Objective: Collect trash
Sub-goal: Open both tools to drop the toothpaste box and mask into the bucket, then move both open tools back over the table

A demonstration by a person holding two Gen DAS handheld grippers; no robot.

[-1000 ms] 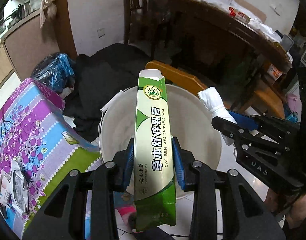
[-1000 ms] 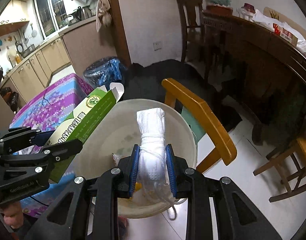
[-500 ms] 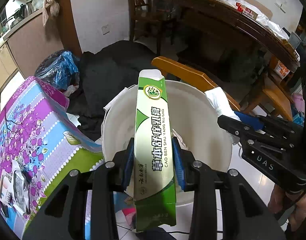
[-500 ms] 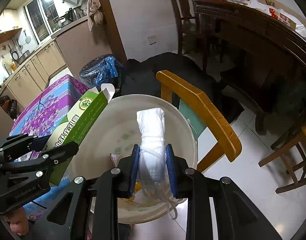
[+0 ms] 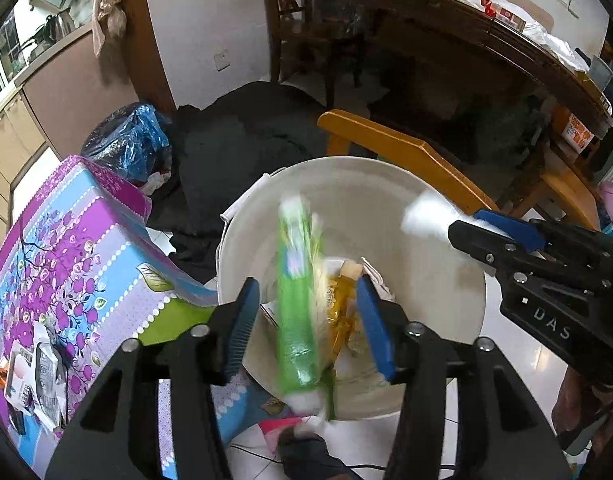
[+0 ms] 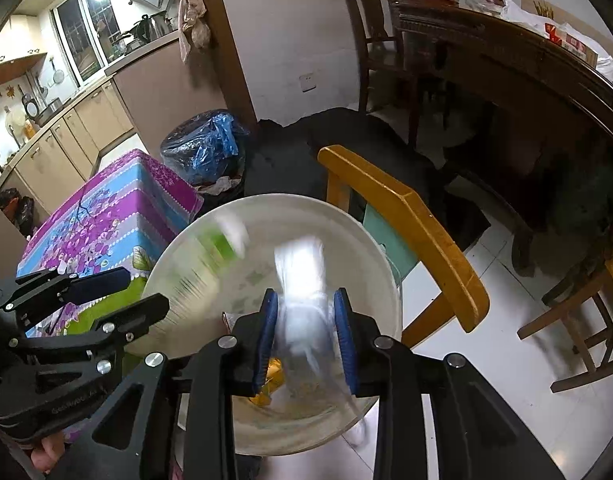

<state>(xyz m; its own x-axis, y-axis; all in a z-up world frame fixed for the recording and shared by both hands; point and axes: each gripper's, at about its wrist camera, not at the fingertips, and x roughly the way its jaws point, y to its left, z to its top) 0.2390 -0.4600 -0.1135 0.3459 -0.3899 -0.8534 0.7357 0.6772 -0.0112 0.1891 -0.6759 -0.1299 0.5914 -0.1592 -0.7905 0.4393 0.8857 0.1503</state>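
Left gripper [image 5: 308,316] jaws just opened; light, stiff green cardboard carton [image 5: 296,304] drops free into white plastic bucket [image 5: 434,196]. Right gripper [image 6: 306,336] jaws just easing apart around soft white wad [image 6: 302,280]; whether the pads press it, cannot tell.

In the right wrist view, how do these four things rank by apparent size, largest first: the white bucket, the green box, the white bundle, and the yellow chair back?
1. white bucket
2. yellow chair back
3 and 4. white bundle and green box: not ranked. Both are motion-blurred, and the bundle is nearer the camera, between the right gripper fingers.
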